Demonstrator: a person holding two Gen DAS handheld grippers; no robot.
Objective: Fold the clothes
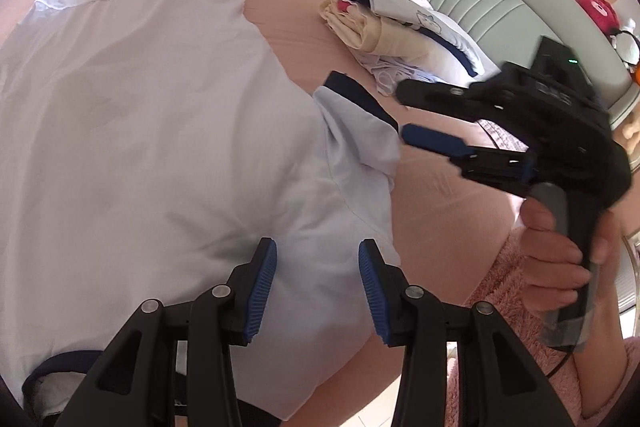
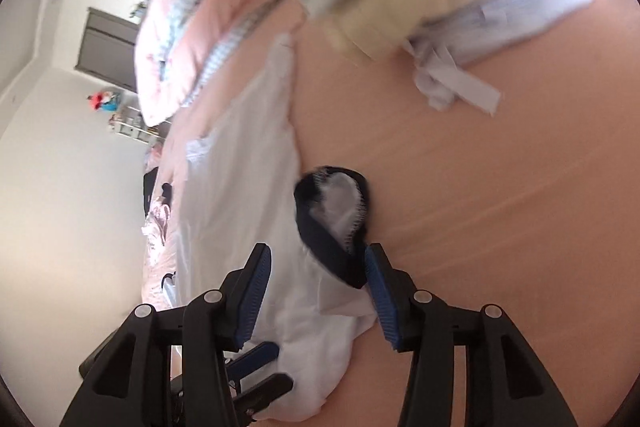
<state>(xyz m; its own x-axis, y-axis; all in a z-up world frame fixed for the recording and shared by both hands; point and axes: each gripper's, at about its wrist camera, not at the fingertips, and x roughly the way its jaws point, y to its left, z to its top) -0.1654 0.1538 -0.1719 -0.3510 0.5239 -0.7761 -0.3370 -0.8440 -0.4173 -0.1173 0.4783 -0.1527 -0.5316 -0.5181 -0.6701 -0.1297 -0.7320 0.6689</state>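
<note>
Your left gripper (image 1: 316,291) hangs wide open over the white shirt (image 1: 160,131), gripping nothing. That shirt lies spread on the pink bed (image 1: 440,211), its navy-cuffed sleeve (image 1: 360,119) out at 2 o'clock. Your right gripper (image 2: 316,299), also wide open, straddles that cuff, which suits a sleeve fold: close on the cuff next. A clothes pile (image 1: 400,31) sits beyond.

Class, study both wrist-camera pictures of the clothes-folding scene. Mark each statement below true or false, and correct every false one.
1. The white shirt with navy sleeve trim lies spread on a pink sheet. True.
2. The left gripper is clamped shut on the shirt. False: its jaws stand open.
3. The right gripper is open, near the navy cuff. True.
4. No other clothes are in view. False: a pile of folded clothes lies beyond the shirt.
</note>
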